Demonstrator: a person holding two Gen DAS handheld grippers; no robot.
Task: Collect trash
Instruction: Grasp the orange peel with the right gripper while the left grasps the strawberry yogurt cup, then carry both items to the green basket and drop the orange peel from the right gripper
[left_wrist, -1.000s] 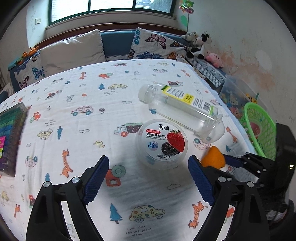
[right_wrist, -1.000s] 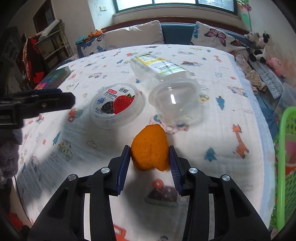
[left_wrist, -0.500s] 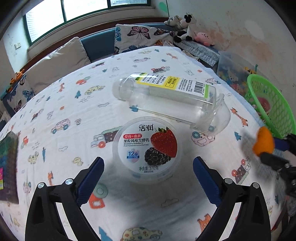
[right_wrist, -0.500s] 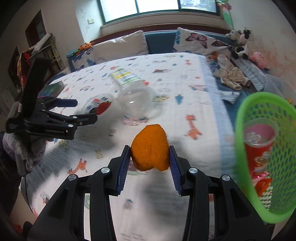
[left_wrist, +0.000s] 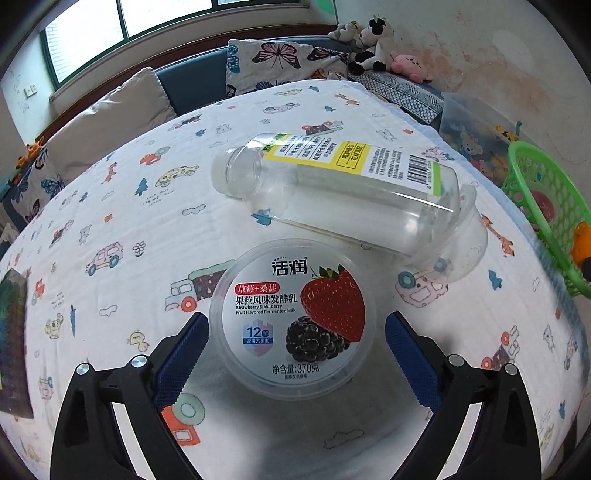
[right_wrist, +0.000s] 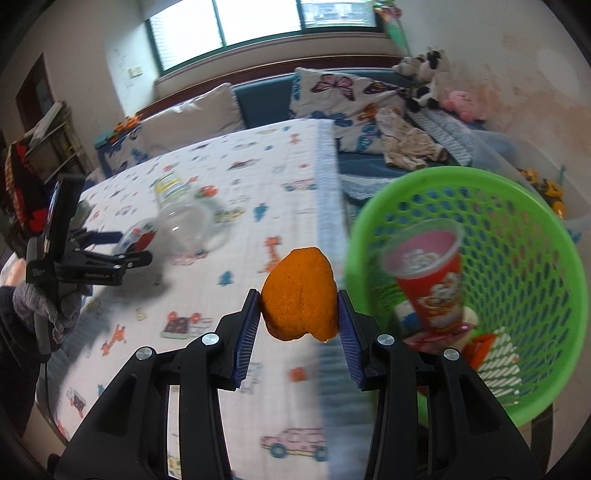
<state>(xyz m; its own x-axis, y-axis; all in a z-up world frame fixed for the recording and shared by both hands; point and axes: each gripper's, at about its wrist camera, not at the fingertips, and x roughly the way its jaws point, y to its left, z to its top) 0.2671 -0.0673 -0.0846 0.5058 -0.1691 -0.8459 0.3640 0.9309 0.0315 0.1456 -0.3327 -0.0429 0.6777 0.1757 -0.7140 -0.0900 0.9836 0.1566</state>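
The right hand-held gripper (right_wrist: 299, 314) is clamping an orange peel (right_wrist: 300, 298) between its blue pads, holding it in the air over the desk's (right_wrist: 229, 184) right edge, just left of the green basket's (right_wrist: 517, 402) rim. The basket is sitting at 3 o'clock in the right wrist view, off the desk's side, and is holding a red cup (right_wrist: 430, 280) leaning on other wrappers.

The left hand-held gripper (left_wrist: 295, 343) is standing apart, its jaws having just been narrowing slightly, with the yogurt tub (left_wrist: 293, 317) between them. The left pad is lying close against the tub's side, the right pad is standing just clear of it; neither is visibly pressing. The tub is resting lid-up on the desk's cartoon-print cloth (left_wrist: 110, 221).

At 1 o'clock from the tub, a clear bottle (left_wrist: 340, 188) is lying on its side, its open neck pointing to 10 o'clock. Its base is sitting against a clear cup (left_wrist: 454, 243) at 2 o'clock from the tub. In the left wrist view the basket (left_wrist: 543, 206) is showing at 3 o'clock, with the peel (left_wrist: 580, 243) at the frame's edge.
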